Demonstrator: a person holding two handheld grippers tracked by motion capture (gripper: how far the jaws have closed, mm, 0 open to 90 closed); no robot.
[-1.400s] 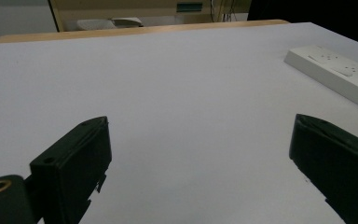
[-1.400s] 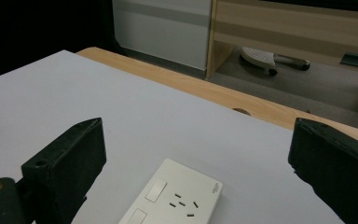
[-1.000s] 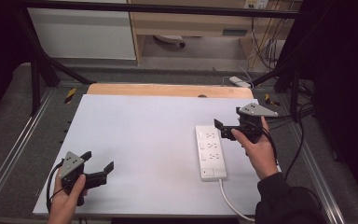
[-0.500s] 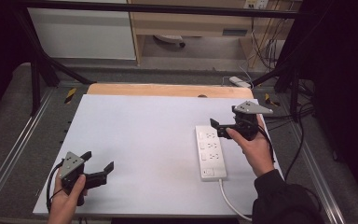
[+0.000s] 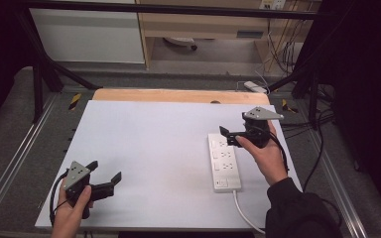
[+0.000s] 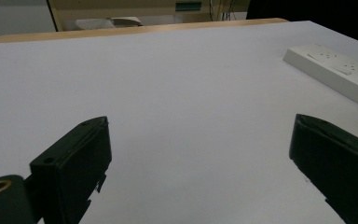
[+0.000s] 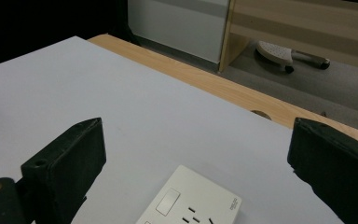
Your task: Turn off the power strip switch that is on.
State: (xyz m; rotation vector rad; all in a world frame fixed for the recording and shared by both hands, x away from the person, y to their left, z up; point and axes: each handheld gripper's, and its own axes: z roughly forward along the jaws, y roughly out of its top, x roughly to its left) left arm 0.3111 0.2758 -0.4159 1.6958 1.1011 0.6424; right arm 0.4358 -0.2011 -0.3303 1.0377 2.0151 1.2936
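Observation:
A white power strip (image 5: pixel 223 159) lies on the right half of the white table (image 5: pixel 154 148), and its cable (image 5: pixel 245 213) runs off the near edge. My right gripper (image 5: pixel 226 136) hovers open over the strip's far end, jaws pointing left, with nothing between them. The right gripper view has the strip's end with its switch (image 7: pixel 189 205) just below the open gripper (image 7: pixel 196 163). My left gripper (image 5: pixel 104 171) is held open near the front left corner, with nothing in it. From the left gripper view, the strip (image 6: pixel 338 70) lies far off to the right of the open gripper (image 6: pixel 200 163).
A bare wooden strip (image 5: pixel 178 95) runs along the table's far edge. Metal rails (image 5: pixel 10 168) flank the table. Beyond it stand a white cabinet (image 5: pixel 87 34), wooden shelving (image 5: pixel 203 25), a small white box (image 5: pixel 254 87) and hanging cables (image 5: pixel 283 49).
My right gripper has drifted slightly left and farther along the power strip toward its far end. The left gripper has stayed in place.

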